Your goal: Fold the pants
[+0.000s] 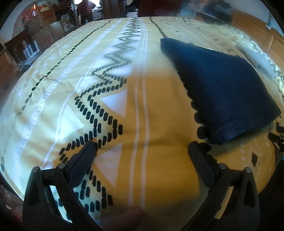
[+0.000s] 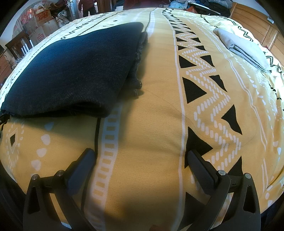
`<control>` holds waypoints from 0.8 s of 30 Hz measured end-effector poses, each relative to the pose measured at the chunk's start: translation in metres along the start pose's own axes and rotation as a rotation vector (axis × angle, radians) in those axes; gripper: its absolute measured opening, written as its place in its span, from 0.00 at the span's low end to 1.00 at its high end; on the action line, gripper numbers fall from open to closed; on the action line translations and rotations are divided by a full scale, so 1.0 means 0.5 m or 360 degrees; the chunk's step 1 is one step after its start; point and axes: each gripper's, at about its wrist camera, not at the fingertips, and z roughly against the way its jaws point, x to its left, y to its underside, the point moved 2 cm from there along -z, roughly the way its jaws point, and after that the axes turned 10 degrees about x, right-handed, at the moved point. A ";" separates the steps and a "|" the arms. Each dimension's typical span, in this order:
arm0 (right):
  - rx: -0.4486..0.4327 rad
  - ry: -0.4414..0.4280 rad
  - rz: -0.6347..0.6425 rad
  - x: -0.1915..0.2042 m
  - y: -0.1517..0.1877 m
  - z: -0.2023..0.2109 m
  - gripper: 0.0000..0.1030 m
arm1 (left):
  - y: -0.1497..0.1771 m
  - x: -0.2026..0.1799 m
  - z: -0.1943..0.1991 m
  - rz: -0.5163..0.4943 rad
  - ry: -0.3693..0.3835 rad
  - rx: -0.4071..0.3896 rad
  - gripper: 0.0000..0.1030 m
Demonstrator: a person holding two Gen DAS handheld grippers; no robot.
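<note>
The dark blue pants (image 1: 220,85) lie folded into a thick rectangular stack on the yellow patterned bedspread (image 1: 159,106). In the left wrist view they sit to the upper right of my left gripper (image 1: 142,144), which is open and empty, just above the bedspread. In the right wrist view the pants (image 2: 74,71) lie to the upper left of my right gripper (image 2: 140,153), also open and empty. Neither gripper touches the pants.
A folded light grey cloth (image 2: 243,48) lies at the far right of the bed. Cardboard boxes and shelves (image 2: 40,21) stand beyond the bed's far left edge. Wooden furniture (image 2: 257,21) stands at the far right. A person stands in the background (image 1: 86,10).
</note>
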 end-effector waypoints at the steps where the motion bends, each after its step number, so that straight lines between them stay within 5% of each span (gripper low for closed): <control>1: 0.0000 0.0001 0.0001 0.000 0.000 0.000 1.00 | 0.000 0.000 0.000 -0.0010 0.0003 -0.0005 1.00; 24: 0.0000 0.0002 0.0001 0.004 -0.002 -0.001 1.00 | 0.002 -0.001 0.000 -0.0008 0.0024 -0.0030 1.00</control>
